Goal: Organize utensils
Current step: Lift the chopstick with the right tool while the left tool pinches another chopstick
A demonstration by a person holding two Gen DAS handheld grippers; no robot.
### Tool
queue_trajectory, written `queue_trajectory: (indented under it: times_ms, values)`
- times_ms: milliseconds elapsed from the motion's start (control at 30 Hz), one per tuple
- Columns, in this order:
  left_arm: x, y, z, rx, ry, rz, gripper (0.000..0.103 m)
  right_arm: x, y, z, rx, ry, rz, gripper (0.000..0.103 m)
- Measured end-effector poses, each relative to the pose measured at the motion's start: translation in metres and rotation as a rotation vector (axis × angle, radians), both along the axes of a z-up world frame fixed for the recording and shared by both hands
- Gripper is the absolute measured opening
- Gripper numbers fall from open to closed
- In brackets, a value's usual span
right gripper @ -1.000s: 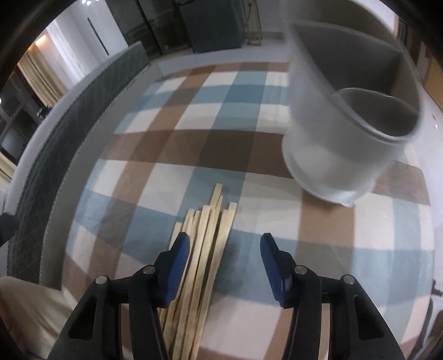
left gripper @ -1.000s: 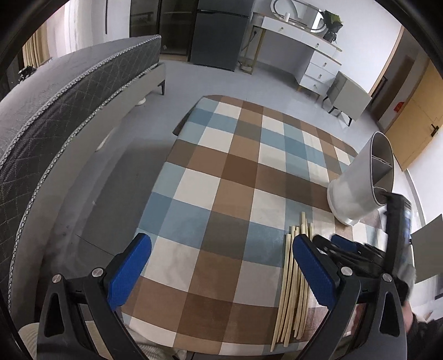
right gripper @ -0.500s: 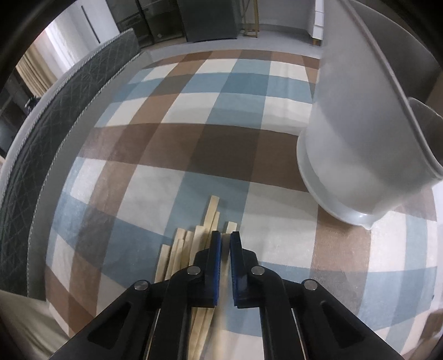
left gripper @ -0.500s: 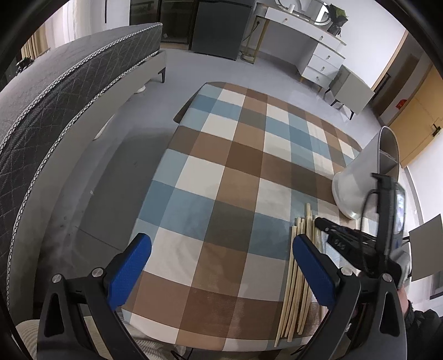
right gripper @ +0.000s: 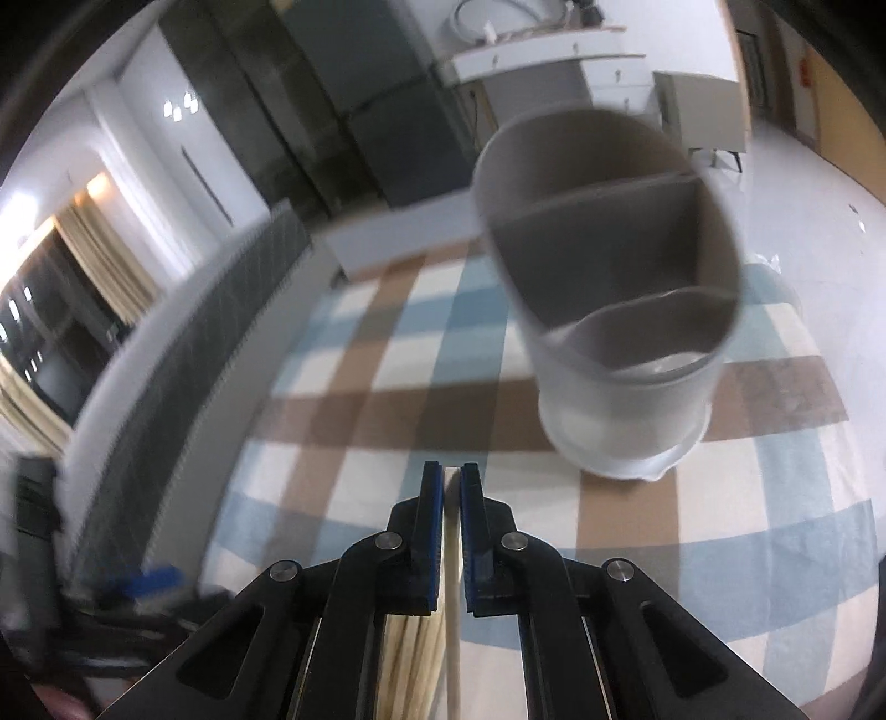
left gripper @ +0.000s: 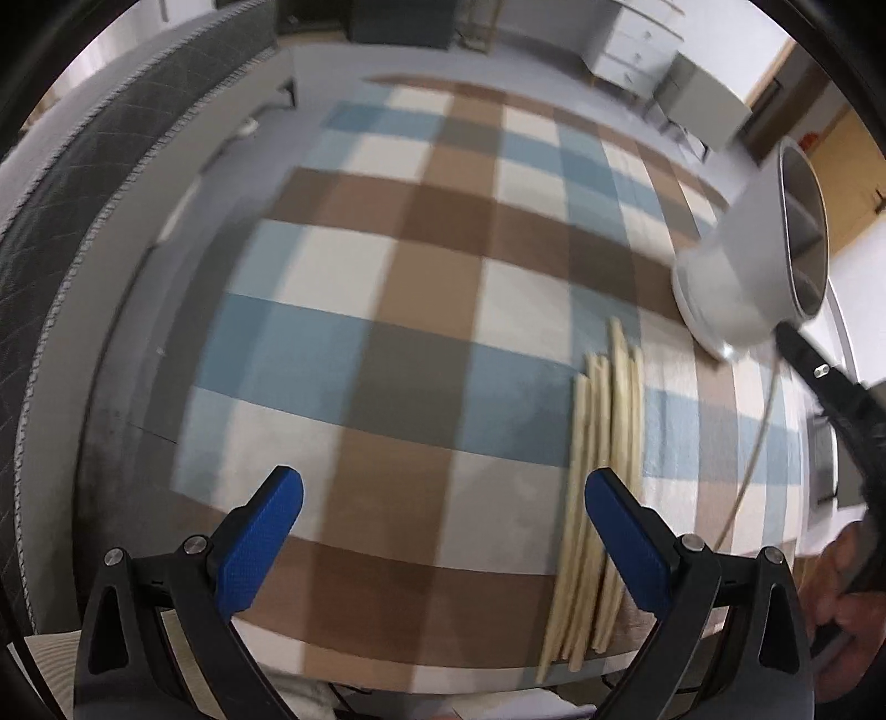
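Note:
Several pale wooden chopsticks (left gripper: 601, 471) lie in a bundle on the checked tablecloth (left gripper: 421, 310), near its front right edge. A grey divided utensil holder (left gripper: 758, 260) stands beyond them; it also fills the upper right of the right wrist view (right gripper: 614, 310). My right gripper (right gripper: 452, 482) is shut on one chopstick (right gripper: 453, 598), lifted above the bundle (right gripper: 412, 659) and pointing at the holder. My left gripper (left gripper: 443, 515) is open and empty, low over the cloth just left of the bundle.
A grey quilted bed (left gripper: 83, 183) runs along the table's left side. White drawers (left gripper: 637, 39) and a dark cabinet (right gripper: 387, 116) stand at the far wall. The right hand and its gripper body (left gripper: 841, 421) show at the right of the left wrist view.
My right gripper closed on a chopstick and has raised it off the bundle toward the holder. My left gripper has dropped lower and closer to the cloth.

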State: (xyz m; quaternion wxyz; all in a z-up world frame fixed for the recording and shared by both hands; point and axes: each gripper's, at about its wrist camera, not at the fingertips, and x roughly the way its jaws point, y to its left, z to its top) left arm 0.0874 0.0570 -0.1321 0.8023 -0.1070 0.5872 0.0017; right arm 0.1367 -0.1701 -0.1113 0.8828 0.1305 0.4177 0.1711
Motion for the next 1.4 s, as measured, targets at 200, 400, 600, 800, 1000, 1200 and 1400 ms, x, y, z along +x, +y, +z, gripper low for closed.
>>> queue_trajectory:
  times_ms: [200,400,600,800,1000,1200,1400]
  values:
    - [0.014,-0.026,-0.022,0.062,0.051,-0.03,0.098,-0.005,-0.036,0.009,0.155,-0.041,-0.082,0.005]
    - [0.024,-0.039,-0.034,0.104,0.065,-0.041,0.086,-0.014,-0.063,0.023,0.275,-0.101,-0.142,0.005]
    - [0.027,-0.048,-0.04,0.142,0.087,-0.073,0.072,-0.014,-0.07,0.032,0.307,-0.133,-0.151,0.005]
    - [0.031,-0.052,-0.036,0.143,0.086,-0.093,0.056,-0.015,-0.075,0.036,0.329,-0.143,-0.171,0.005]
    - [0.046,-0.068,-0.028,0.141,0.102,-0.152,0.003,-0.018,-0.077,0.041,0.311,-0.177,-0.179,0.005]
    - [0.05,-0.068,-0.008,0.099,0.031,-0.11,0.002,-0.027,-0.075,0.048,0.244,-0.254,-0.169,0.005]
    - [0.009,-0.05,0.053,0.03,-0.187,-0.099,0.002,-0.046,-0.069,0.059,0.196,-0.309,-0.141,0.005]
